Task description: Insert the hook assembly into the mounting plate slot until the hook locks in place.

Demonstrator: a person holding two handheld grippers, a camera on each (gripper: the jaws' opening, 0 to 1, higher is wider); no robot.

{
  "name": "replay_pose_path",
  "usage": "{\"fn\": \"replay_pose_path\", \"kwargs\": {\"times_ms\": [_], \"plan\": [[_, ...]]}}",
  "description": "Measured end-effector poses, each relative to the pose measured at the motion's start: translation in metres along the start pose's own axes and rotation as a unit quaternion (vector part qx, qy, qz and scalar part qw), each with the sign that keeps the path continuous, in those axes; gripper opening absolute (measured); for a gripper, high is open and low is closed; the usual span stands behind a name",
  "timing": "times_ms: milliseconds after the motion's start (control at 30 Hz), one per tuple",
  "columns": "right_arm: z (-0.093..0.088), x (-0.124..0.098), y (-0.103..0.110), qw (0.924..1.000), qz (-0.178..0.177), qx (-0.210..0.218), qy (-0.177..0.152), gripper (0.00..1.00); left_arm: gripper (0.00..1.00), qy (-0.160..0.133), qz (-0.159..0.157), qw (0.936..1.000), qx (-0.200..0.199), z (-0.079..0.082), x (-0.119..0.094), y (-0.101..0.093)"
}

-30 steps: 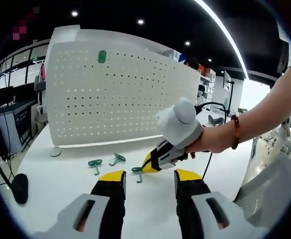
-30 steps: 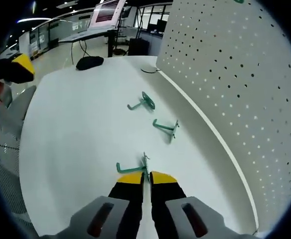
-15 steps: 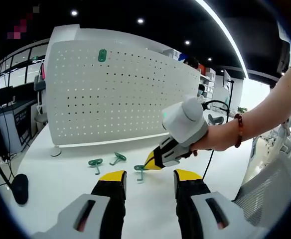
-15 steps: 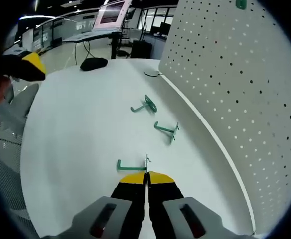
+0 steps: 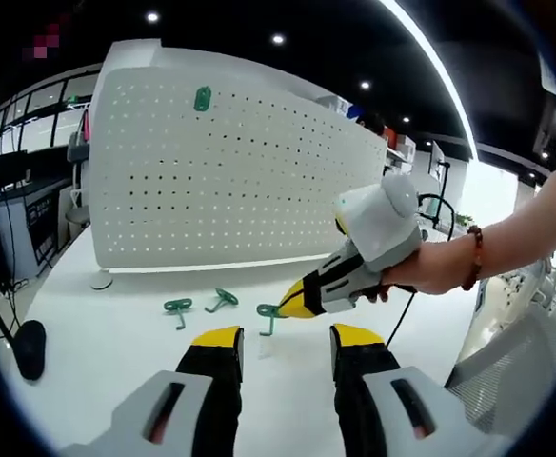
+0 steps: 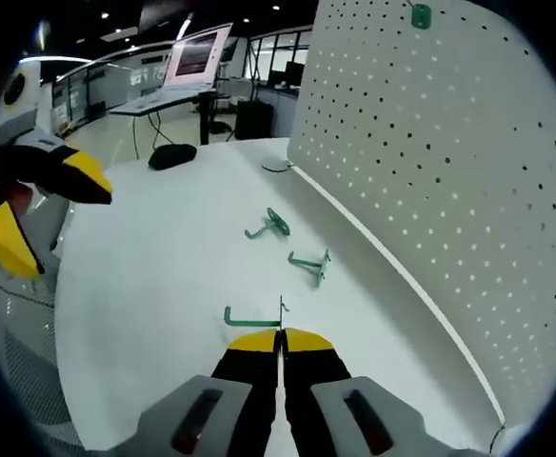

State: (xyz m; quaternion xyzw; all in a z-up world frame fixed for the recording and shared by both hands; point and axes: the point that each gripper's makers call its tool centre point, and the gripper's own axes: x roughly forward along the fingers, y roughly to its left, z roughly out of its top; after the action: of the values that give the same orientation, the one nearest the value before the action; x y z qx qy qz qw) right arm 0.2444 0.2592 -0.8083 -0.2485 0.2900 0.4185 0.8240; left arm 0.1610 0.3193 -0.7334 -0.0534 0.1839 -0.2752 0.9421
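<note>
One green hook (image 6: pixel 255 315) is pinched in the shut right tool (image 6: pixel 280 335), its long arm pointing left, lifted off the bench (image 6: pixel 164 276). Ahead and up, the holed board (image 6: pixel 430 162) is waiting. The left tool (image 5: pixel 285 335) is held open, empty.

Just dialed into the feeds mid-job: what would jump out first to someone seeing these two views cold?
First, the big white pegboard standing upright at the back of the white table, with one green piece already mounted near its top. Next, the right gripper, jaws closed on a green hook lifted off the table, while two more green hooks lie on the table near the board's foot. The left gripper is open, holding nothing.
</note>
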Motion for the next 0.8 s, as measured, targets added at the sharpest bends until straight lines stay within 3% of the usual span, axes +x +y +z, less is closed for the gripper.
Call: {"fn": "replay_pose_path", "kwargs": {"times_ms": [800], "plan": [[0.012, -0.042, 0.013, 0.9963, -0.021, 0.042, -0.072, 0.00, 0.36, 0.011, -0.026, 0.9995, -0.018, 0.001, 0.009, -0.019]]}}
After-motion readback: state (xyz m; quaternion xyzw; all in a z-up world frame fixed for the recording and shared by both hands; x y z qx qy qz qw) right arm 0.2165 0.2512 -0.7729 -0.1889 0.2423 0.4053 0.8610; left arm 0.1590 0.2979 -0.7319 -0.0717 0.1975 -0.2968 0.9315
